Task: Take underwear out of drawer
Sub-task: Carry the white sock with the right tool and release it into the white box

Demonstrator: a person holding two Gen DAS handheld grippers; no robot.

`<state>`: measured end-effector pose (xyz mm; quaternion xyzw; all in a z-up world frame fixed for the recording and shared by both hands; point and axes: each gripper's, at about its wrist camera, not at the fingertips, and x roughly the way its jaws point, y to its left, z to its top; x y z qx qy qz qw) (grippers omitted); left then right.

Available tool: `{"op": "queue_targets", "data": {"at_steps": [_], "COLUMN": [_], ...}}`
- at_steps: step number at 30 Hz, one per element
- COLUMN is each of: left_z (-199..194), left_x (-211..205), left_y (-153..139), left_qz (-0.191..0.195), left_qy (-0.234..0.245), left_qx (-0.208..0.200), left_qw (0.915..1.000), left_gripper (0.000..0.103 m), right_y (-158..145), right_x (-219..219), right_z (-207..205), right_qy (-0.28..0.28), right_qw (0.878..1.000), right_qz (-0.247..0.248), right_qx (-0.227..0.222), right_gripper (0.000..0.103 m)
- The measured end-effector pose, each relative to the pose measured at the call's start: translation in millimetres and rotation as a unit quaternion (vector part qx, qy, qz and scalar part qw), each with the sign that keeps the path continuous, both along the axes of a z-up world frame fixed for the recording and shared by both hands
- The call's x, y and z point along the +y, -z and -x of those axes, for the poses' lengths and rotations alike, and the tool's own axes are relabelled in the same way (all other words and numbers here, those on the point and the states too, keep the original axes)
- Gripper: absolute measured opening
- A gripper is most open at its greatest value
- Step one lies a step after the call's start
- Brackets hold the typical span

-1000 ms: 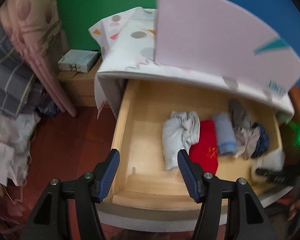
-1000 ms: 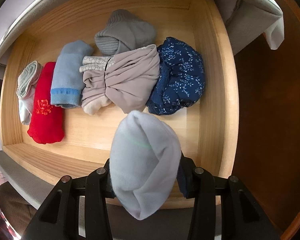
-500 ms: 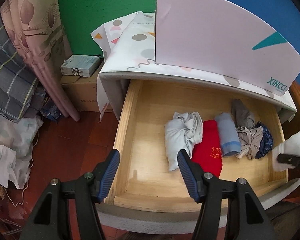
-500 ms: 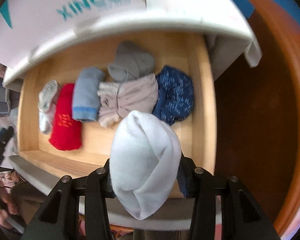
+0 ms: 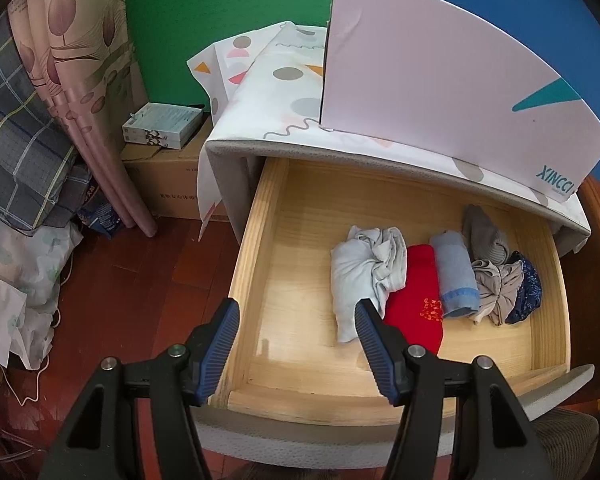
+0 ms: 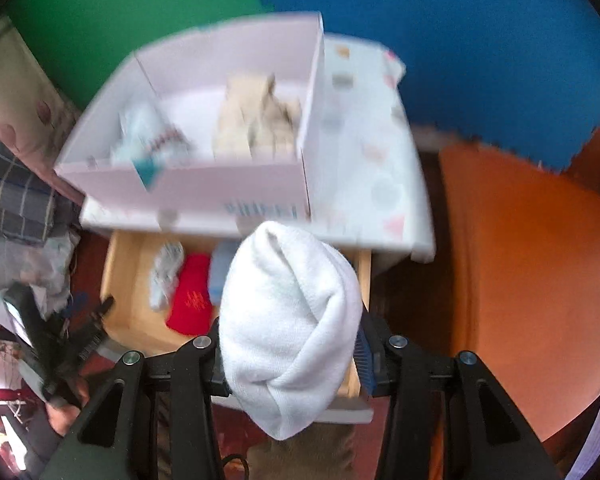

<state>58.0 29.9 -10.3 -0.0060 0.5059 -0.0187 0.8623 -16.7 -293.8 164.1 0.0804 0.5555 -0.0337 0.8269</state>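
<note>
The wooden drawer (image 5: 256, 240) stands pulled open. In it lie a pale grey-white bundle (image 5: 364, 268), a red piece (image 5: 414, 292), a light blue roll (image 5: 454, 276), a grey piece (image 5: 484, 232), a beige bundle (image 5: 496, 288) and a dark blue patterned piece (image 5: 526, 288). My left gripper (image 5: 296, 332) is open and empty above the drawer's front left corner. My right gripper (image 6: 290, 344) is shut on a rolled white underwear (image 6: 290, 312), held high above the drawer (image 6: 120, 280), in front of the pink box (image 6: 220, 192).
A pink XINCCI divider box (image 5: 440, 80) stands on the patterned cabinet top (image 5: 276, 92); it holds folded clothes (image 6: 260, 124). A cardboard box (image 5: 168, 184), curtains (image 5: 76, 80) and piled fabric (image 5: 16, 128) are left of the drawer. An orange chair (image 6: 520, 280) is on the right.
My right gripper rose with the white underwear from the drawer to above the cabinet, out of the left wrist view. My left gripper stayed open in about the same place.
</note>
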Motion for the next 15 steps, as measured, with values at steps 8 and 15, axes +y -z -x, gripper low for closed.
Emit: {"op": "queue_targets", "data": {"at_steps": [8, 15], "left_z": [-0.2, 0.1], "left_x": [1.7, 1.3], "left_y": [-0.5, -0.4], "left_qz": [0.007, 0.027], "left_qy": [-0.003, 0.012], "left_qx": [-0.003, -0.003], "left_qw": [1.0, 0.9996], "left_gripper": [0.062, 0.062], "right_y": [-35.4, -2.5], "right_x": [14.1, 28.5], "right_z": [-62.7, -113.2], "right_qy": [0.001, -0.002], "right_qw": [0.999, 1.0], "right_qz": [0.001, 0.014], "right_qx": [-0.036, 0.015], "right_gripper": [0.041, 0.042]}}
